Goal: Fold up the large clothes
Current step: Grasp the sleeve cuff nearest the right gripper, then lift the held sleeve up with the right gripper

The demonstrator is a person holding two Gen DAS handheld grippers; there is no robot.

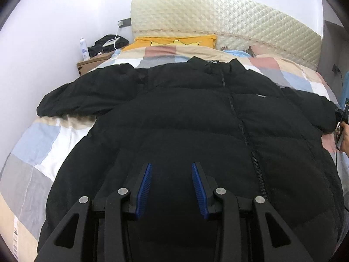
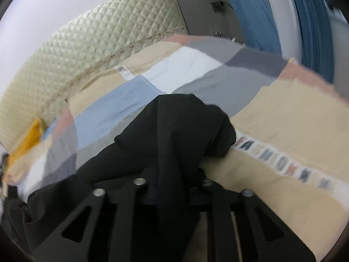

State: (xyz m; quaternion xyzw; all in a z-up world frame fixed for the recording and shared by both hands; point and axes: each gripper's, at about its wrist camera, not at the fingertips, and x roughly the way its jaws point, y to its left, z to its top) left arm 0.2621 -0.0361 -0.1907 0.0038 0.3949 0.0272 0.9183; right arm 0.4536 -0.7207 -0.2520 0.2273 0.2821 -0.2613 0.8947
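Black puffer jacket [image 1: 196, 113] lay flat on the bed [image 1: 39, 144] — bulky, soft, likely slippery. Right gripper [image 2: 172, 187] fingers pinched its sleeve [image 2: 181, 126]; left gripper [image 1: 171, 183] fingers gaped above the hem — best seized at seams.

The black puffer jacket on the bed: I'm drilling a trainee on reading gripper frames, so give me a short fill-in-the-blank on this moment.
1. The black puffer jacket lies spread on a quilt with a ____ pattern.
2. The left gripper hovers over the jacket with its jaws ____.
3. The right gripper is shut on the jacket's ____.
4. The pads of the left gripper are ____ in colour.

Missing words: patchwork; open; sleeve; blue
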